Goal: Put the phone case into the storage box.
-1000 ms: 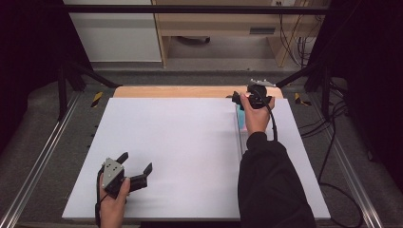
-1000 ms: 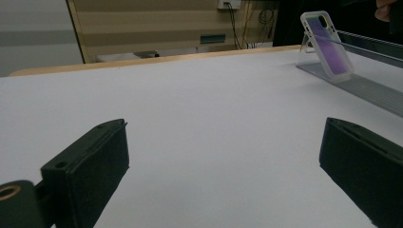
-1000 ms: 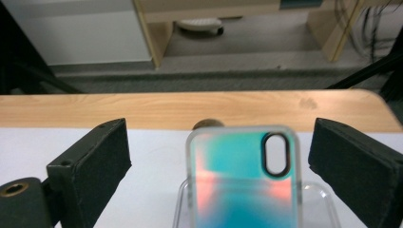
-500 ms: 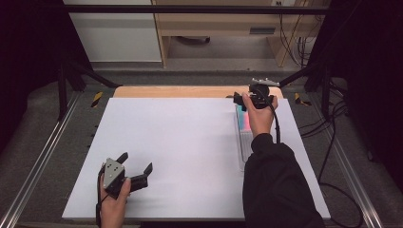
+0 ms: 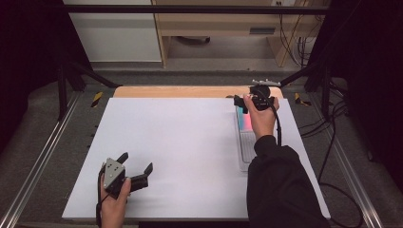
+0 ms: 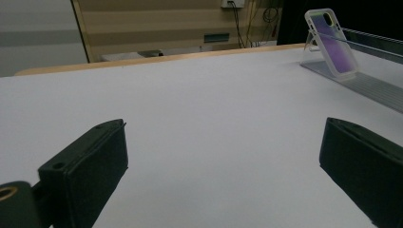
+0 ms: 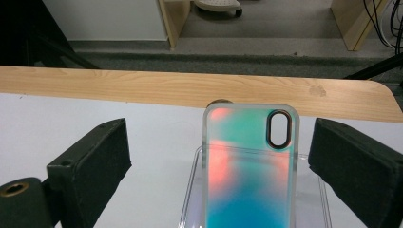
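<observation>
Phone case (image 7: 249, 166), iridescent teal and pink with an oval camera cutout, propped upright on a clear stand (image 6: 361, 83) at the far right of the white table (image 5: 190, 142), just short of the wooden edge strip (image 7: 190, 88). In the right gripper view, lower end of the case cut off by the frame, base of the stand barely traceable through its transparent plastic. In the high view, case mostly hidden behind the right gripper (image 5: 243, 102) and the hand around it, only a sliver of pink and teal visible. Right gripper (image 7: 218, 161) poised above and behind the case, jaws spread wide on either side of it, not touching. Left gripper (image 5: 138, 170) held low over the near left of the table, well apart from the case, jaws wide and empty. In the left gripper view (image 6: 223, 156), case seen tilted and purple-tinted in the far right corner, stand running out of frame.
</observation>
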Demonstrator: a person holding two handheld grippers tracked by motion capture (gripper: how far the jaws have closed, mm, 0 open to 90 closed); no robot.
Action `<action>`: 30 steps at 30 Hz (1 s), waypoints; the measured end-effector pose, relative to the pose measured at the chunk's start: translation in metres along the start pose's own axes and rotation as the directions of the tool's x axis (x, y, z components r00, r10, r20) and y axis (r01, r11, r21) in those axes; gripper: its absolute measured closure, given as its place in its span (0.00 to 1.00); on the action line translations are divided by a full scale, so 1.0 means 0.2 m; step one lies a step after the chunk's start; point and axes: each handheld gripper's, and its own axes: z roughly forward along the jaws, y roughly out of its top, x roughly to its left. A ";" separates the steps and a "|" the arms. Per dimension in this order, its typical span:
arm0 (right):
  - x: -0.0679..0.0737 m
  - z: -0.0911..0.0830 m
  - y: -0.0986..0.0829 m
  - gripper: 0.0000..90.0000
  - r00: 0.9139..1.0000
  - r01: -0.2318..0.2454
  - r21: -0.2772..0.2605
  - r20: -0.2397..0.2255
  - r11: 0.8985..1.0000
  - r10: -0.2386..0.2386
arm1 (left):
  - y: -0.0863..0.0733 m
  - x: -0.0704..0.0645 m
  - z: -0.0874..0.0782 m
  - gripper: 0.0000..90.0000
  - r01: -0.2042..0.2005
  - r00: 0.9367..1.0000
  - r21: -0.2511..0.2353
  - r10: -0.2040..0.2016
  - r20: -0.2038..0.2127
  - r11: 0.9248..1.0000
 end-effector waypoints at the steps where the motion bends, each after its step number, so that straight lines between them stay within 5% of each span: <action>1: 0.00 0.00 0.00 0.08 1.000 0.001 0.006 0.001 1.000 -0.001 | 0.00 0.00 0.00 0.02 -0.003 1.000 0.000 0.003 0.001 1.000; 30: -0.04 -0.14 0.02 0.08 0.999 -0.018 -0.025 -0.034 1.000 0.018 | 0.00 -0.01 0.00 0.02 -0.004 1.000 0.001 0.004 0.005 1.000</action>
